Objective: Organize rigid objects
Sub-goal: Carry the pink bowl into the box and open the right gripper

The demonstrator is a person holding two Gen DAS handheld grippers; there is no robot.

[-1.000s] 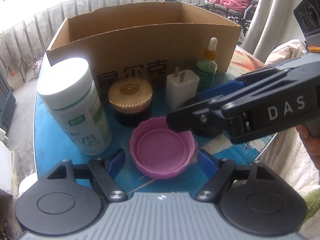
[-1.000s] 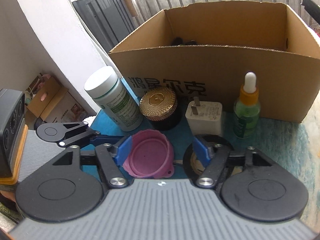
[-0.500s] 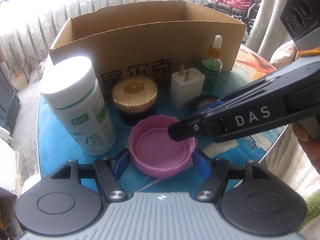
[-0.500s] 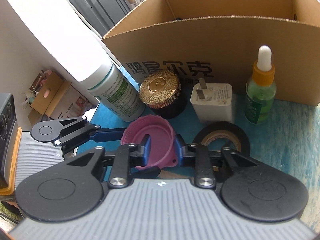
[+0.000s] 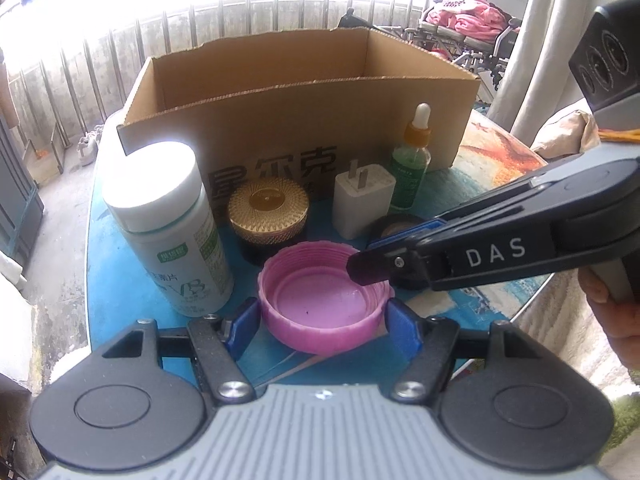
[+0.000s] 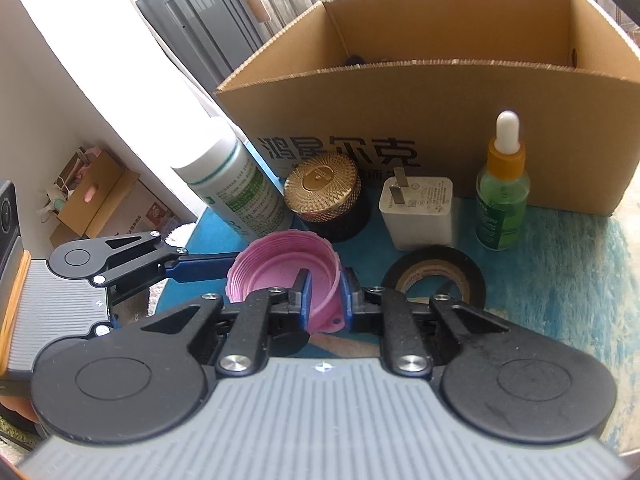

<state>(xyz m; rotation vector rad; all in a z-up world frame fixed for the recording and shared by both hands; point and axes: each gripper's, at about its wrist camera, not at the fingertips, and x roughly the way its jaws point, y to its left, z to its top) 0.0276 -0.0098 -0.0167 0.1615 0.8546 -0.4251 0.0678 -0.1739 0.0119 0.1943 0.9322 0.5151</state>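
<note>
On the blue counter (image 5: 120, 264) stand six loose things and one cardboard box (image 5: 304, 120). The box is at the far side, open on top; something dark lies inside it, too hidden to name. In front of the box there is one row: one white pill bottle (image 5: 168, 228) at the left, one jar with a gold lid (image 5: 268, 208), one white charger (image 5: 362, 204), and one green dropper bottle (image 5: 412, 168) at the right. Nearer lie one pink cap (image 5: 324, 296), with its hollow side up, and one roll of black tape (image 6: 434, 278) just to its right.

The right gripper (image 6: 325, 288) pinches the right wall of the pink cap: one of its fingers is inside the cap, the other outside, and they have just closed on it. The left gripper (image 5: 322, 324) has its fingers spread at both sides of the same cap, very near to it; I cannot tell if they touch it. One hand (image 5: 616, 304) of the person shows at the right edge.
</note>
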